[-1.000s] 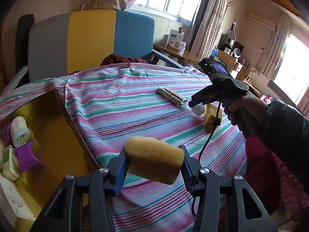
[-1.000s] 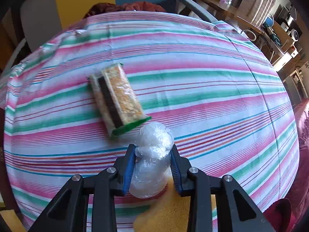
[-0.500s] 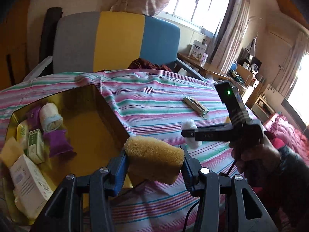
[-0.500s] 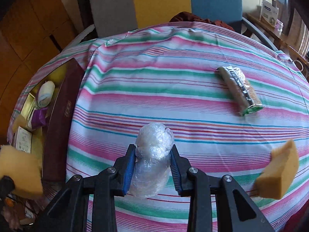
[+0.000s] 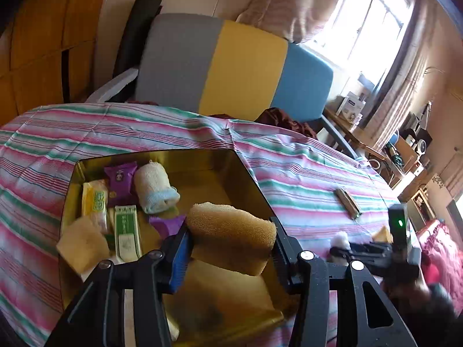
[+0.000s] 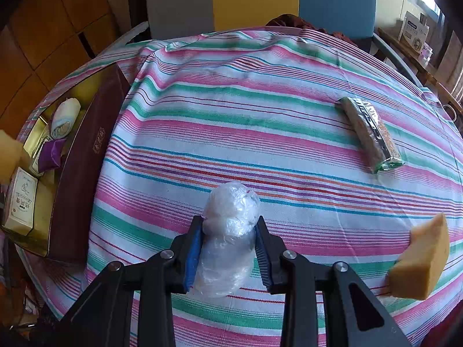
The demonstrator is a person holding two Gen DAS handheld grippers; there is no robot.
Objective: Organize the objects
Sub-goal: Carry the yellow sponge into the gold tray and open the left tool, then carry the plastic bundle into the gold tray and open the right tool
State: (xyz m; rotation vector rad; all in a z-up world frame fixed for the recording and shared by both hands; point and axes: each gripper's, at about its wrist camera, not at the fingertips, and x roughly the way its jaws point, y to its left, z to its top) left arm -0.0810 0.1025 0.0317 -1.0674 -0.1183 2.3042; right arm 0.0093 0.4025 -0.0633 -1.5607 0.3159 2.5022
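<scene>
Sponge (image 5: 231,235): pinched crosswise between the pads of the left gripper (image 5: 230,248), hanging just over the near part of the gold tin (image 5: 162,156).
Tin contents: ahead and to the left of that claw lie a rolled white cloth (image 5: 154,188), purple packets (image 5: 120,176), a green-and-white sachet (image 5: 126,232) and another sponge piece (image 5: 82,244).
Free floor: the bare gold patch directly under and just beyond the held sponge looks like the best landing spot.
Release advice: lower until the sponge nearly touches the floor, keep it clear of the right-hand wall, then spread the jaws; foam springs back, so let go low.
Right gripper (image 6: 228,248): clamped on a plastic-wrapped bundle (image 6: 230,231) above the striped cloth (image 6: 260,121), the tin well off to its left.
Left out: a wrapped snack bar (image 6: 370,133) ahead-right of the right claw, a sponge wedge (image 6: 419,260) close on its right.
</scene>
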